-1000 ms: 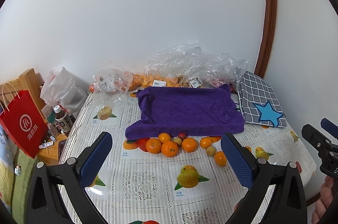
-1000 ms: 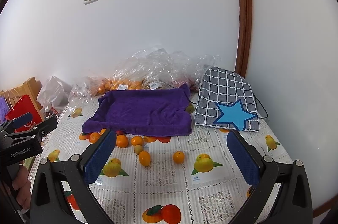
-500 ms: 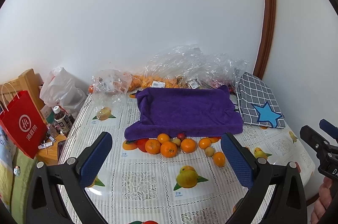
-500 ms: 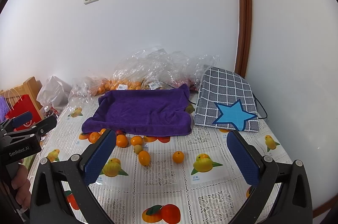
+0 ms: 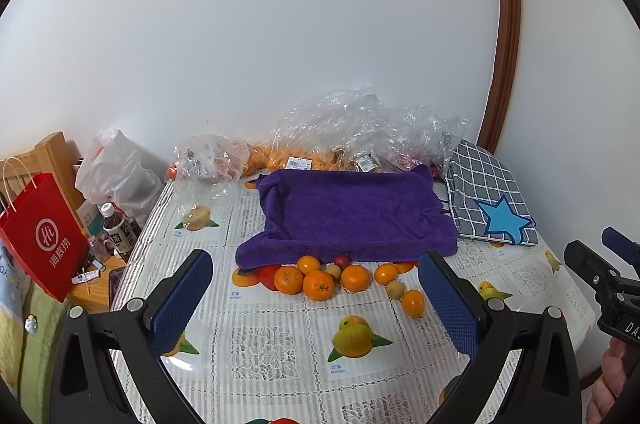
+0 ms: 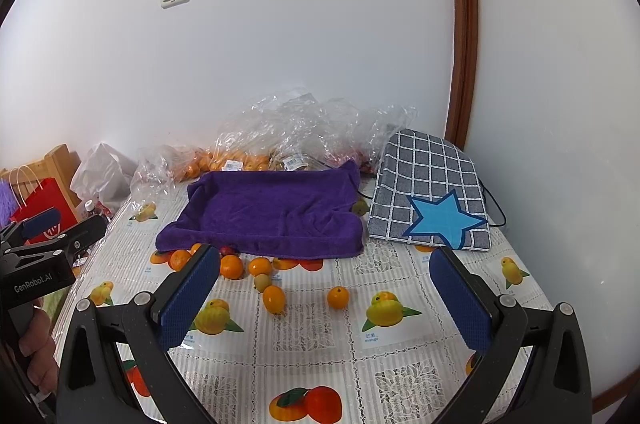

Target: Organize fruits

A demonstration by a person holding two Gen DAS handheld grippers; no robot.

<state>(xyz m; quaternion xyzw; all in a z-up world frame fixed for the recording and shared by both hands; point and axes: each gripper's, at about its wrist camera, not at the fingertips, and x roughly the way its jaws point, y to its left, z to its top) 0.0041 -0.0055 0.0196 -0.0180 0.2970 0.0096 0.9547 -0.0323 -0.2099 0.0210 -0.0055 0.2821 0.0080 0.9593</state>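
We hold our left gripper [image 5: 316, 298] level, its blue-padded fingers [image 5: 182, 298] spread wide with nothing between them. Our right gripper [image 6: 324, 294] sits the same way, jaws wide apart and empty. Each tool shows at the edge of the other's view, a hand [image 6: 38, 348] wrapped around its handle.

Both wrist views toward purple towel [image 5: 348, 212]
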